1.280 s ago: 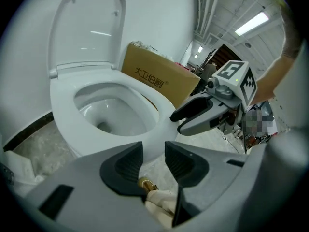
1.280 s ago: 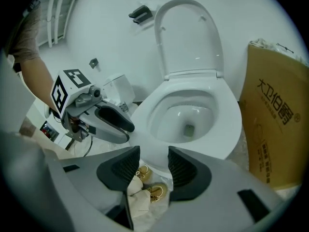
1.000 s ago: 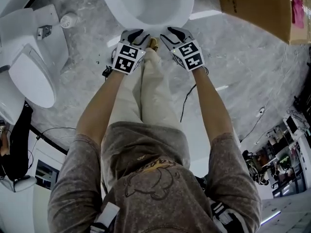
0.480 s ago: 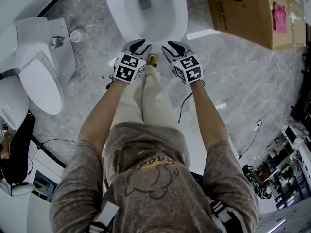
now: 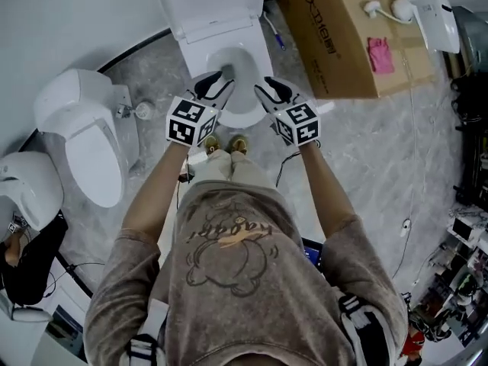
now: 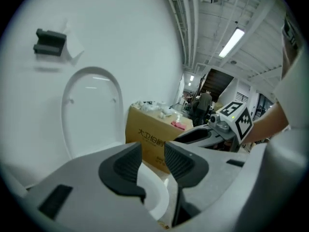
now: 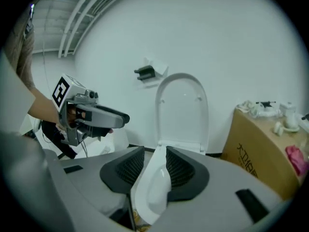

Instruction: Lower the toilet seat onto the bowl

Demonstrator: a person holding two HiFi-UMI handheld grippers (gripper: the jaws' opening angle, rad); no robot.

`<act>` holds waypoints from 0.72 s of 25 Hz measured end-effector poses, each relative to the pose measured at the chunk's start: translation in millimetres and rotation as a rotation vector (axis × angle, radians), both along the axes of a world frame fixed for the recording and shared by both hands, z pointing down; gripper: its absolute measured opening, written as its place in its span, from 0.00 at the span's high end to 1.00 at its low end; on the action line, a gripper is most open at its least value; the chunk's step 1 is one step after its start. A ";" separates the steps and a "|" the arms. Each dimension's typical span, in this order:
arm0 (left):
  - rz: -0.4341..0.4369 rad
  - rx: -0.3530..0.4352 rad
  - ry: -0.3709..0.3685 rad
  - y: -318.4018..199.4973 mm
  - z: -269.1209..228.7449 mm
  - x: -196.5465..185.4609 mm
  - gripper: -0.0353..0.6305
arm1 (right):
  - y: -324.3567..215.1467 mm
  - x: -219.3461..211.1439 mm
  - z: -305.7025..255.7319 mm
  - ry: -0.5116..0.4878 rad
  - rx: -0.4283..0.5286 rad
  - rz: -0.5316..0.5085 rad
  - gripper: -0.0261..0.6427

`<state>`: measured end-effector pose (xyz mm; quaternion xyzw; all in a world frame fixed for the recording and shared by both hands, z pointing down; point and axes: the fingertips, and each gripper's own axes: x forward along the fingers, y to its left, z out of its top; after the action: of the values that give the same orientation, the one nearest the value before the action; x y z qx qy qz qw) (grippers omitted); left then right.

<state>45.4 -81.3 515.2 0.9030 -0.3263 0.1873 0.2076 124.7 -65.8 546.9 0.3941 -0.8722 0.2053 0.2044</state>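
Now the left gripper (image 6: 152,156) hung empty, its jaws partway apart after just opening a little. The right gripper (image 7: 154,166), also empty, had jaws partway apart that had just been closing. Both hovered above the near rim of the bowl (image 5: 245,117). At twelve o'clock the toilet seat (image 5: 206,6) stood upright, with a cardboard box (image 5: 335,40) at two o'clock.

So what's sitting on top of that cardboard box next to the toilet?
On the cardboard box lie a pink cloth-like piece and a few white fittings near its far end. What they are is too small to tell, and the box's top covers its inside.
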 end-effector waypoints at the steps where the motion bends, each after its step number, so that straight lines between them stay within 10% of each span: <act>1: 0.001 0.018 0.015 0.6 -23.7 -2.7 0.73 | -0.1 -1.1 -24.4 -0.007 0.031 0.003 0.75; 13: -0.034 0.208 0.110 30.2 -159.4 -61.3 0.72 | 37.8 -18.6 -188.1 -0.141 0.294 0.055 0.76; 18: -0.138 0.248 0.156 35.2 -162.2 -91.9 0.91 | 49.6 -17.7 -191.7 -0.189 0.334 0.126 0.88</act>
<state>-46.5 -46.1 353.0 0.9090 -0.3910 0.0602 0.1314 107.1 -16.2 355.3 0.4552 -0.8831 0.1064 0.0403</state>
